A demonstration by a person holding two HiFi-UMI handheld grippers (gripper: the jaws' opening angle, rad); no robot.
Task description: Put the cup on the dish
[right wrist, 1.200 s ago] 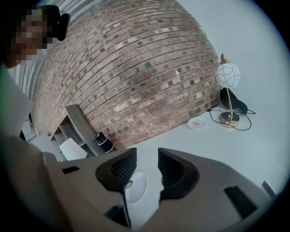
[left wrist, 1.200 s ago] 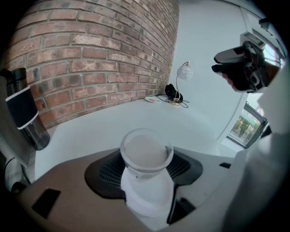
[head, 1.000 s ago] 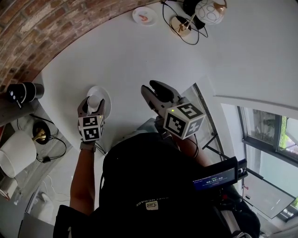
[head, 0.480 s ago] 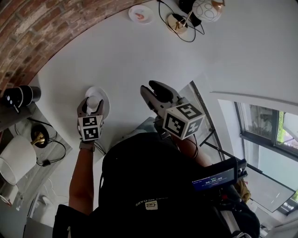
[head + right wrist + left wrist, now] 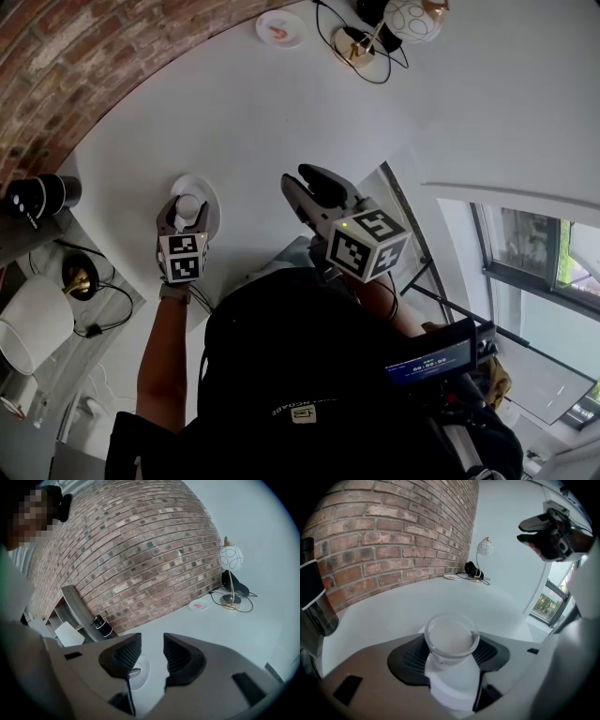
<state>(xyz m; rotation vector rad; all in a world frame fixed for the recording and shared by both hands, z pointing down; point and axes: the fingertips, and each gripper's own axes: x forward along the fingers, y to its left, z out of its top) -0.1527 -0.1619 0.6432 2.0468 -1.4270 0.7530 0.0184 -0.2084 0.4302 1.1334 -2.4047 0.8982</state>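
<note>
In the head view a small translucent white cup (image 5: 188, 204) stands upright between the jaws of my left gripper (image 5: 186, 216), which is shut on it. The cup hangs over a round white dish (image 5: 210, 188) on the white table. From the left gripper view the cup (image 5: 451, 637) fills the gap between both black pads (image 5: 408, 658), and the dish is hidden under it. My right gripper (image 5: 311, 187) hovers to the right of the dish, open by a narrow gap and holding nothing. In the right gripper view (image 5: 152, 648) the dish (image 5: 142, 667) shows between the jaws.
A brick wall curves round the table's far side. At the back stand a small plate (image 5: 279, 28) with something pink and a globe lamp (image 5: 412, 19) with black cable. A black cylinder (image 5: 37, 192) and a white shade (image 5: 33, 314) sit on shelves at left. A window lies right.
</note>
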